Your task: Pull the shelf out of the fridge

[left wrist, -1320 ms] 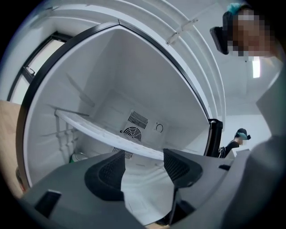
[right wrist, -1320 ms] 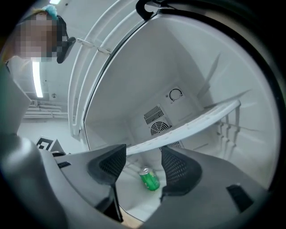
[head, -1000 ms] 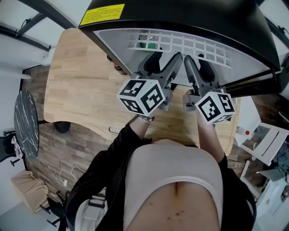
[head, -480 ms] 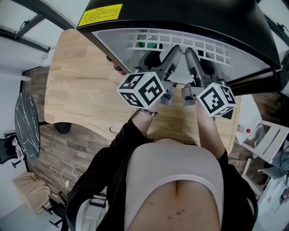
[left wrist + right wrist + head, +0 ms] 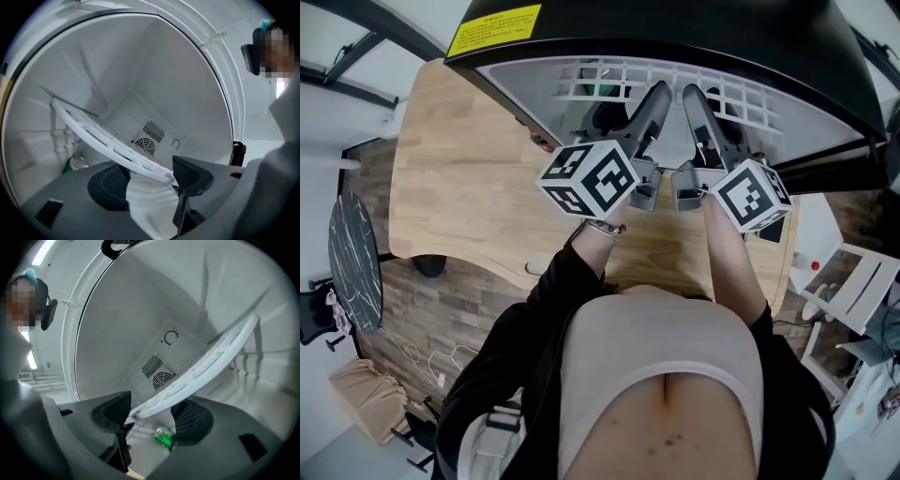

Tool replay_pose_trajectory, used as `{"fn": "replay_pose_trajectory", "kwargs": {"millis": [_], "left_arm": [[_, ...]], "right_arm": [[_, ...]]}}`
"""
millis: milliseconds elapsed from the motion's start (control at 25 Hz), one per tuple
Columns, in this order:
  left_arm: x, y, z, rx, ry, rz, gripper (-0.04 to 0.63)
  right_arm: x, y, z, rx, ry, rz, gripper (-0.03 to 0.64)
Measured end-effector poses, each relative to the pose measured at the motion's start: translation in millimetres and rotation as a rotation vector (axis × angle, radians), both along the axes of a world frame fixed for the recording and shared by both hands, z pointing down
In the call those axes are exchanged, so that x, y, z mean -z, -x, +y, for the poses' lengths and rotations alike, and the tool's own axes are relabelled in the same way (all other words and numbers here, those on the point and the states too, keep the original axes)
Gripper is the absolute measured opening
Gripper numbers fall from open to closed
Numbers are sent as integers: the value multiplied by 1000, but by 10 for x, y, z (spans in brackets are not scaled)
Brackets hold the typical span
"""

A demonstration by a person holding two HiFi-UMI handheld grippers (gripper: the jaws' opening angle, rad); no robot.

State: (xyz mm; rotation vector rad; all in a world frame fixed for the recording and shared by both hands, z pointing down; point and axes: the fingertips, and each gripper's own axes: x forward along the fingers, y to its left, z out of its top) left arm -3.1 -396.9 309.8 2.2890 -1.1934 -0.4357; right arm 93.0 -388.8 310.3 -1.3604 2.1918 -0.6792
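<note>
Shelf sits inside fridge, nothing pulled yet. Left hand-held gripper jaws apart round its front edge; right hand-held gripper jaws have just been opening, edge between, unclamped. Grip and whole pull remain.

Head looks down; gripper views share fridge.

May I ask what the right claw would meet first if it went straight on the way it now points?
Most likely the white shelf: the right claw has just been opening its jaws, and the shelf's front edge already lies between them, though depth is unclear.
</note>
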Motion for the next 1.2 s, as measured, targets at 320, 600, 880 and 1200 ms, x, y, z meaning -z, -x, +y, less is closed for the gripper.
{"fn": "replay_pose_trajectory", "kwargs": {"millis": [320,600,880,1200], "left_arm": [[0,-48,-84,-9,2,5,272],[-11,-64,-125,-15,-9,-7,272],[-19,-78,-130,-16,-14,0,255],[-18,-71,-102,-21,-10,9,241]], "right_arm": [[-13,-14,-110,7,6,-18,264],[-11,-20,-127,0,-5,-25,256],[-10,-29,-130,-8,-6,-33,227],[28,-2,-103,-9,-8,-38,210]]}}
